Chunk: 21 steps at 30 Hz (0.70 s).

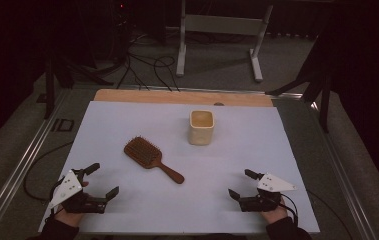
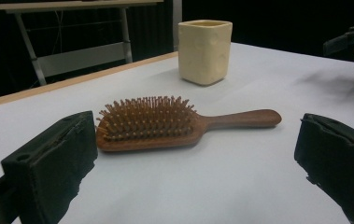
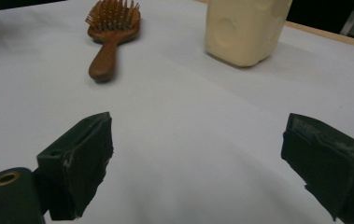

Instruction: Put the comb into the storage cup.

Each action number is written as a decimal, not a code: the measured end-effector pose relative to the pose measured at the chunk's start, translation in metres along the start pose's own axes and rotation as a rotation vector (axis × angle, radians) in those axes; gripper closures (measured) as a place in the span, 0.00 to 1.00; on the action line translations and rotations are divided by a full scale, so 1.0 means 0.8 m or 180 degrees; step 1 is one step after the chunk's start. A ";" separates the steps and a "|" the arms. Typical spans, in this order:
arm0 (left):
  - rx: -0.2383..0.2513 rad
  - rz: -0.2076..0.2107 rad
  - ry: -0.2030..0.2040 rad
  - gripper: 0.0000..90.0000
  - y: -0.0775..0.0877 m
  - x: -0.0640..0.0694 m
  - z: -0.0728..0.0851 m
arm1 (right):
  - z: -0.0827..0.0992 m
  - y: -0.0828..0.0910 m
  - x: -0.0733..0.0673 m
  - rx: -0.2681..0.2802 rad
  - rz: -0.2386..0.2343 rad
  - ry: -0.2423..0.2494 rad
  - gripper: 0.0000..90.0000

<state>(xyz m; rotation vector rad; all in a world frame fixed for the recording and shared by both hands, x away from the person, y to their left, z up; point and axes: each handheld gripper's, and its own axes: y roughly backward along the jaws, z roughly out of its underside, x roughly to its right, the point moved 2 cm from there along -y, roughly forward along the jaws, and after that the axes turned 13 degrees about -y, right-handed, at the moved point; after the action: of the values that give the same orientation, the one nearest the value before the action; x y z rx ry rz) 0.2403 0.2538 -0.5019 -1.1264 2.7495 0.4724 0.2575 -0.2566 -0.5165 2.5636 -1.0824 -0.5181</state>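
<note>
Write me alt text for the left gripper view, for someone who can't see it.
A wooden hairbrush lies bristles up on a white table, its handle pointing right, framed between the two black, wide-open tongs in the foreground. Behind it stands a cream square cup, apart from the brush. The other hand's tongs show at the upper right edge.

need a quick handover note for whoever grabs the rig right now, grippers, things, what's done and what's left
Left gripper: jaws open, nothing held, at the near left of the table.
Right gripper: jaws open, nothing held, at the near right.
Wooden hairbrush: flat on the white sheet, bristles up, handle toward the near right.
Cream cup: upright, beyond the brush, apart from it.
Done: nothing touched yet.
Left: probably picking up the brush, the thing nearest the jaws.
</note>
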 end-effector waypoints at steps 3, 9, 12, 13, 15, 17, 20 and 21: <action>-0.0011 -0.0010 0.0000 0.00 0.000 -0.001 0.000 | 0.000 0.001 -0.001 0.0030 -0.0038 0.0027 0.10; -0.0088 -0.0015 -0.0063 0.00 -0.004 0.000 -0.001 | 0.001 0.003 -0.002 0.0024 -0.0028 0.0043 0.10; -0.0126 0.0000 -0.0096 0.00 -0.005 0.001 -0.002 | 0.000 0.004 -0.003 0.0027 -0.0030 0.0051 0.10; -0.0164 0.0004 -0.0116 0.00 -0.005 0.002 -0.002 | -0.001 0.004 -0.002 0.0025 -0.0019 0.0057 0.10; -0.0161 0.0002 -0.0124 0.00 -0.005 0.002 -0.002 | -0.001 0.004 -0.002 0.0009 0.0003 0.0071 0.10; -0.0188 0.0012 -0.0128 0.00 -0.005 0.002 -0.002 | -0.002 0.004 -0.002 0.0026 -0.0009 0.0054 0.10; -0.0179 0.0012 -0.0114 0.00 -0.004 0.002 -0.004 | -0.002 0.005 -0.004 0.0043 0.0051 0.0059 0.10; -0.0173 0.0019 -0.0116 0.00 -0.004 0.002 -0.005 | -0.003 0.006 -0.004 0.0067 0.0052 0.0067 0.10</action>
<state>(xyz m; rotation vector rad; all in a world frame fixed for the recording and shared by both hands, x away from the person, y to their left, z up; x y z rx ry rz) 0.2411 0.2492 -0.4994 -1.1104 2.7253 0.5660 0.2537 -0.2572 -0.5122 2.5702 -1.1063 -0.4771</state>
